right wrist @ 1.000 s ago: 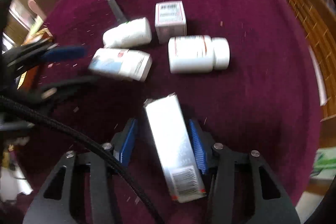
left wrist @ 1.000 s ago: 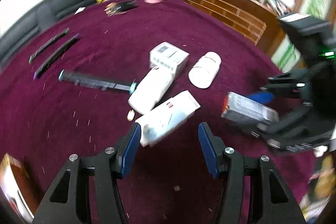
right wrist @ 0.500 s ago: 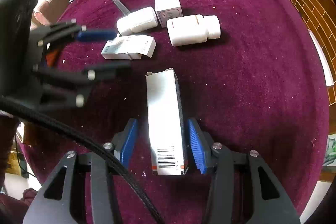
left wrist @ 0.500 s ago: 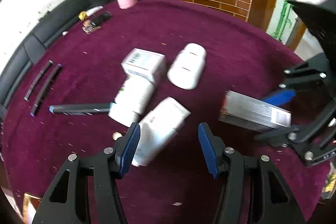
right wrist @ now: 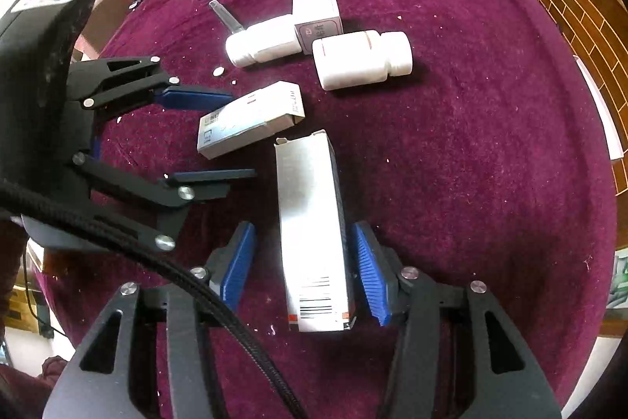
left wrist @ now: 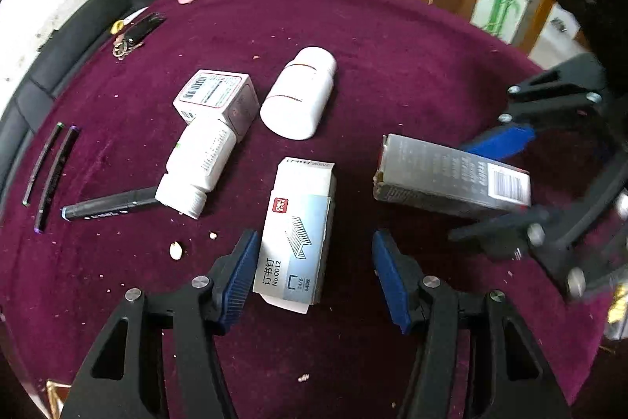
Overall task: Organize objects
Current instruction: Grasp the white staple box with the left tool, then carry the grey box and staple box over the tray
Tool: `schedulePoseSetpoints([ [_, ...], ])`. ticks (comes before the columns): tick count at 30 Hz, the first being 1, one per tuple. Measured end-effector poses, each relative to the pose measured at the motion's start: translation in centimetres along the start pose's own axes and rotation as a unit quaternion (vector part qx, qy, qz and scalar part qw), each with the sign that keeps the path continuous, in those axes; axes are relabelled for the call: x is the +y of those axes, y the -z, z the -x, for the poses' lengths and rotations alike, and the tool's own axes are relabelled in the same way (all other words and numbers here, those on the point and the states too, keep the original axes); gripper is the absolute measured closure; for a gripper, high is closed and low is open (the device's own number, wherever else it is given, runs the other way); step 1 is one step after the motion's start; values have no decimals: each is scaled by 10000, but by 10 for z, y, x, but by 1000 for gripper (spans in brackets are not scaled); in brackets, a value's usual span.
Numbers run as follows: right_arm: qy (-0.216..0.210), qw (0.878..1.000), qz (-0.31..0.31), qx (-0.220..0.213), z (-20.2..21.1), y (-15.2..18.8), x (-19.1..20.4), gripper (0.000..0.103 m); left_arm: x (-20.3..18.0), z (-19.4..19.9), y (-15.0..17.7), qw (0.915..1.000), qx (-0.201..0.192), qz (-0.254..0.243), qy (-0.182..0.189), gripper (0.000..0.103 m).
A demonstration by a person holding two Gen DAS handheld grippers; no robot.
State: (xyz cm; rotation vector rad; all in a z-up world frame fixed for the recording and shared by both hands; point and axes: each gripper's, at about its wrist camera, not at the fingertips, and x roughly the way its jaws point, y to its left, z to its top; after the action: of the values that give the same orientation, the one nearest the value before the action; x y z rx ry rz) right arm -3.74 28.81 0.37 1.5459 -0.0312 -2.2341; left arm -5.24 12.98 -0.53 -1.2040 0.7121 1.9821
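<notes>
Both grippers have drifted across the maroon tablecloth [left wrist: 412, 38] since a second ago, and the staple box now lies squarely between the left one's fingers instead of off to one side.

Largest of the task's things is the long grey carton [right wrist: 314, 222], lying flat with its barcode end nearest the right gripper [right wrist: 302, 269]. Those jaws have just been opening: the right pad sits against the carton's edge while the left pad stands clear of it, so nothing is clamped. Being thin card with one torn end flap, it is probably light and easily crushed; a gentle pinch across the long sides near the middle looks safest.

Further off lie the wide white pill bottle [left wrist: 300, 93] and the slimmer white bottle [left wrist: 198, 165], both on their sides, smooth and likely to roll; the slimmer one touches the small square box [left wrist: 218, 101].

Nearer, the staple box [left wrist: 296, 230] sits between the left gripper [left wrist: 312, 269] pads, which stand apart with a gap on each side. It is probably dense for its size and stiff, so its long sides should take a firm squeeze.

A dark pen [left wrist: 108, 207] lies left of the slimmer bottle, touching it.
</notes>
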Motion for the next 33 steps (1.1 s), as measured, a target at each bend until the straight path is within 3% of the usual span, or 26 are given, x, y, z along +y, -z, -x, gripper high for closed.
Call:
schedulePoseSetpoints([
  [6, 614, 9978, 65, -232, -8, -3, 19, 50, 5, -6, -4, 9958, -334, 845, -58, 55],
  [9, 943, 9947, 174, -366, -8, 4, 28, 51, 2, 3, 5, 9940, -370, 1029, -55, 78],
  [10, 1080, 9931, 224, -394, -9, 5, 33, 54, 2, 8, 10, 9927, -360, 1147, -39, 78],
  [12, 1264, 9907, 232, -441, -13, 1, 41, 78, 3, 21, 24, 9893, -492, 1375, -40, 78],
  [14, 839, 9953, 21, -488, -12, -2, 43, 78, 9, 33, 37, 9844, -585, 1657, 13, 78],
  [25, 65, 9972, 31, -747, 5, 3, 104, 78, 34, 115, 128, 9515, -1265, 2794, 232, 78],
  [29, -245, 9964, 361, -733, 5, -4, 151, 78, 49, 150, 176, 9326, -1539, 3263, 124, 78],
  [33, -671, 9925, 746, -695, -2, -15, 209, 78, 76, 179, 235, 9062, -1695, 3868, -201, 78],
])
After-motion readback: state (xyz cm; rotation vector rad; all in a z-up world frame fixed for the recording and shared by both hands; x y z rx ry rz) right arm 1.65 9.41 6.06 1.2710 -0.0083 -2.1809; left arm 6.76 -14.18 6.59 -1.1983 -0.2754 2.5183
